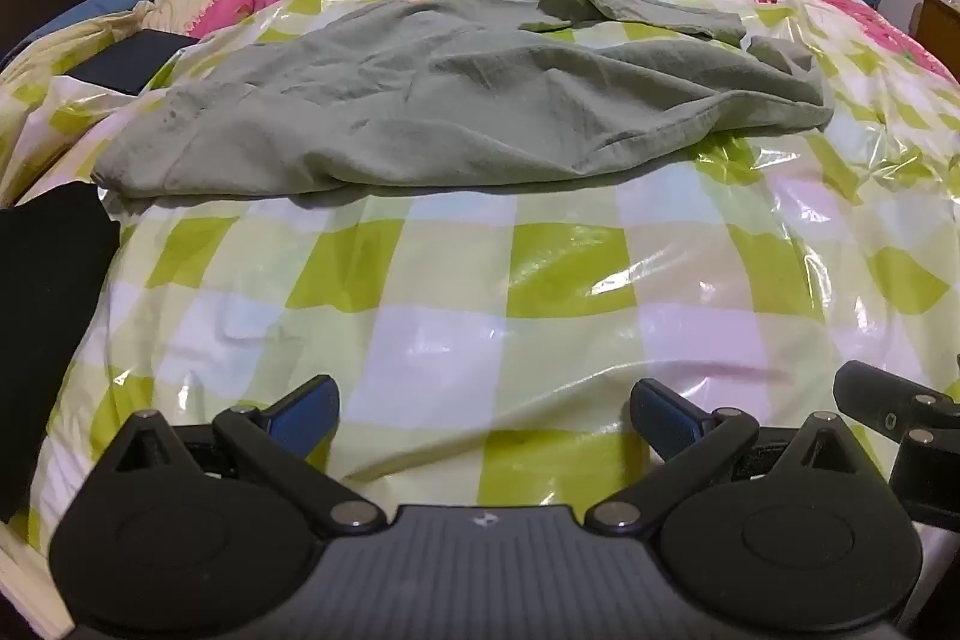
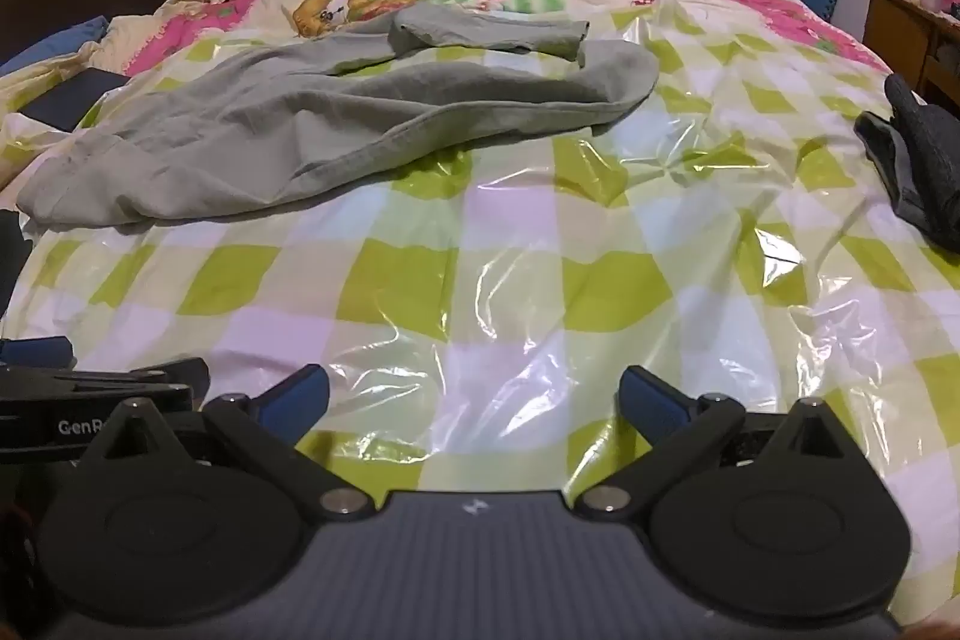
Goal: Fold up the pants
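1. Your left gripper sits at the bottom of the left wrist view with its jaws spread wide, nothing between them, above bare checked plastic sheet.
2. Your right gripper is the same: blue pads far apart, empty, over the sheet at the bottom of the right wrist view.
3. The pants lie well ahead of both grippers, in the upper half of each frame, with a stretch of bare sheet between.
4. Their long axis runs across the frame, from the lower left end up towards the upper right, where one leg is doubled back on itself.
5. In the right wrist view the pants sit in the upper left, so I judge your left gripper better placed for the left end.
6. A dark garment lies at the right edge, well apart from the pants.
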A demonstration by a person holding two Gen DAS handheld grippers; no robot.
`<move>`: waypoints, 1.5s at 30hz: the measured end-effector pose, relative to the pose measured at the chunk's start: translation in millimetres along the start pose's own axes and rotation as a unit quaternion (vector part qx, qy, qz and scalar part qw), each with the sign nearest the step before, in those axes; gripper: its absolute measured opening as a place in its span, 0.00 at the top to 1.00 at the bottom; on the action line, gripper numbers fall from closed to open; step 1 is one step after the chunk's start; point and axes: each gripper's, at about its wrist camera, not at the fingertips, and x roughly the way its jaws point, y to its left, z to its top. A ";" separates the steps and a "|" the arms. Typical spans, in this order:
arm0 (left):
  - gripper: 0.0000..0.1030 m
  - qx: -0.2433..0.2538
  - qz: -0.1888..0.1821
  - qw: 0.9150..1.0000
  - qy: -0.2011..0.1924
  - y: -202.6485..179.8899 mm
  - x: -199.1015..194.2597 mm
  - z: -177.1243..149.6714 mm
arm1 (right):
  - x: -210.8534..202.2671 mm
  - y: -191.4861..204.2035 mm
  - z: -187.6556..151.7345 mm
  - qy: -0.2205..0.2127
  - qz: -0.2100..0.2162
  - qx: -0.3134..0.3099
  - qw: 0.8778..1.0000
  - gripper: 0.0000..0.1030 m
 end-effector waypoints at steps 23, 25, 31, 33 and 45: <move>0.00 0.003 -0.010 1.000 0.007 -0.9 3.8 -1.9 | 6.8 1.2 -1.8 0.003 -0.003 -0.010 1.000 0.01; 0.00 0.004 -0.010 1.000 0.006 -1.3 3.0 -1.9 | 7.3 1.1 -1.8 0.004 -0.003 -0.011 1.000 0.01; 0.00 0.003 -0.013 1.000 0.005 -1.1 1.6 -1.6 | 10.6 1.2 -1.8 0.009 -0.015 -0.016 1.000 0.01; 0.00 0.003 -0.015 1.000 0.005 -1.2 0.7 -1.7 | 10.9 0.5 -2.2 0.009 -0.015 -0.013 1.000 0.01; 0.00 0.007 -0.018 1.000 0.005 -2.6 -1.0 -2.1 | 11.3 0.7 -1.4 0.011 -0.018 -0.014 1.000 0.01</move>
